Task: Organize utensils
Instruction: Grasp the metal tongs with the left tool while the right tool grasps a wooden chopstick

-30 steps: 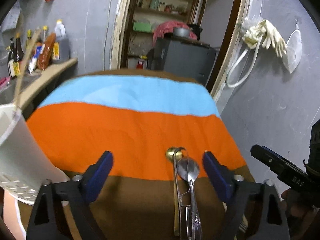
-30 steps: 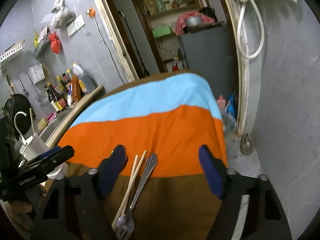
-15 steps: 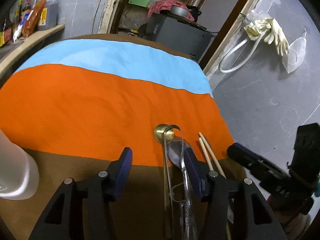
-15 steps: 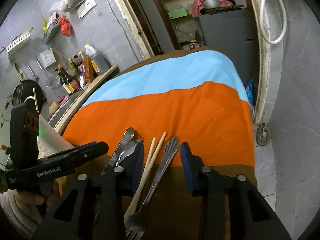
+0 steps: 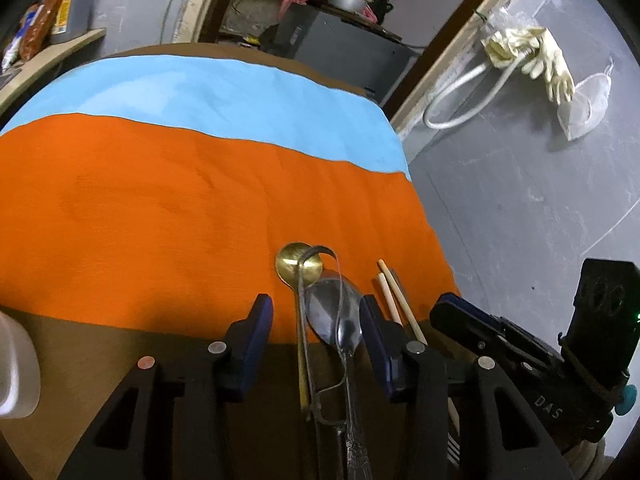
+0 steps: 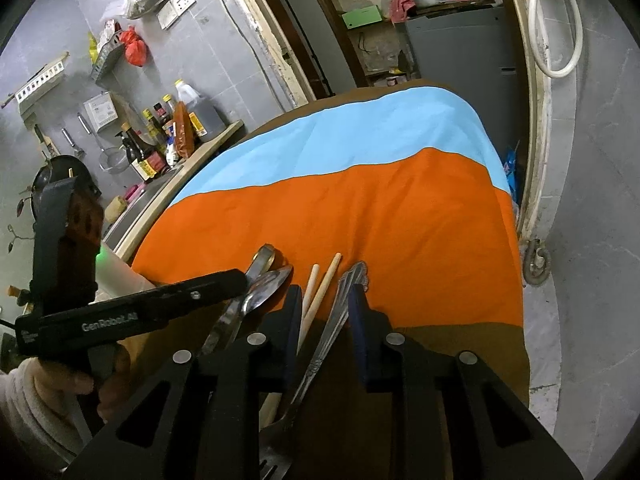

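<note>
We note both claws just closing: left claw (image 5: 316, 316) brackets the spoons (image 5: 334, 312), right claw (image 6: 325, 306) brackets the fork (image 6: 340, 316), pad contact apparently not yet made.

Rubber gloves (image 5: 536, 54) on wall; sauce bottles (image 6: 160, 140) on counter.
</note>
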{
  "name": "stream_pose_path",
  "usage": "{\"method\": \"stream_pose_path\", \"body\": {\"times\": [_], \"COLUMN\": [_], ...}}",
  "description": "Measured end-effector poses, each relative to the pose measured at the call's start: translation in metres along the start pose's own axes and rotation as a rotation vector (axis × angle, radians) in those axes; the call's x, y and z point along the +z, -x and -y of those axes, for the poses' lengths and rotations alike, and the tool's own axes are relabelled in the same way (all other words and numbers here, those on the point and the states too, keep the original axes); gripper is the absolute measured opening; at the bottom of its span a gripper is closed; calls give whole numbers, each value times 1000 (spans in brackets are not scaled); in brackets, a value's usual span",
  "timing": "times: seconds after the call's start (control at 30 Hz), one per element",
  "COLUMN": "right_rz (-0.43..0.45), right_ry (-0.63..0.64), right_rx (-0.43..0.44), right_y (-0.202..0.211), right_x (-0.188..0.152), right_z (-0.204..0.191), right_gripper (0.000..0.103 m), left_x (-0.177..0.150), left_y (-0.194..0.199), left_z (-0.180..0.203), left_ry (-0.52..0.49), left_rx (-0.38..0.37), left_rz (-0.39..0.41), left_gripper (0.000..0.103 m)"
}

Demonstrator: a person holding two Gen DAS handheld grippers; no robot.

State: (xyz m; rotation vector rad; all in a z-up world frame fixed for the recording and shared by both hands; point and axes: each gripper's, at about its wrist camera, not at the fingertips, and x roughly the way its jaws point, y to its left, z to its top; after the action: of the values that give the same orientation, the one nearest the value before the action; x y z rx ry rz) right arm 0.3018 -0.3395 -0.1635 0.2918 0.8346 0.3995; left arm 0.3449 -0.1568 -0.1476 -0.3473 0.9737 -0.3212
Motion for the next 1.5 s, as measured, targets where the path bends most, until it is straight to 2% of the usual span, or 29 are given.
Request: {"method": "stream_pose_path", "body": {"times": [0.3,0.7,0.97,1.3,1.5], "right_rz": [-74,-134,-190,-120,-146], "right_ry": [20,8,-54,-90,-87], "right_rx": [16,4,-1,20,15], "right_y": [-14,-19,-25,-11,-13], "right_x": [0,2,6,0,-3], "right_z": [-2,-9,-5,-7,-9], "right_gripper": [15,9,7,4,4], "left_x": [8,18,18,5,-5], "left_y": [-8,-15,-9,18,31], "left_z": [-2,6,5,2,1], "left_ry": [16,-26,-26,-41,-61], "left_rx": [-9,-15,3,-15,8], "left_rz": [-50,-149,-135,-70,-71], "left_gripper": [28,26,21,21,21]}}
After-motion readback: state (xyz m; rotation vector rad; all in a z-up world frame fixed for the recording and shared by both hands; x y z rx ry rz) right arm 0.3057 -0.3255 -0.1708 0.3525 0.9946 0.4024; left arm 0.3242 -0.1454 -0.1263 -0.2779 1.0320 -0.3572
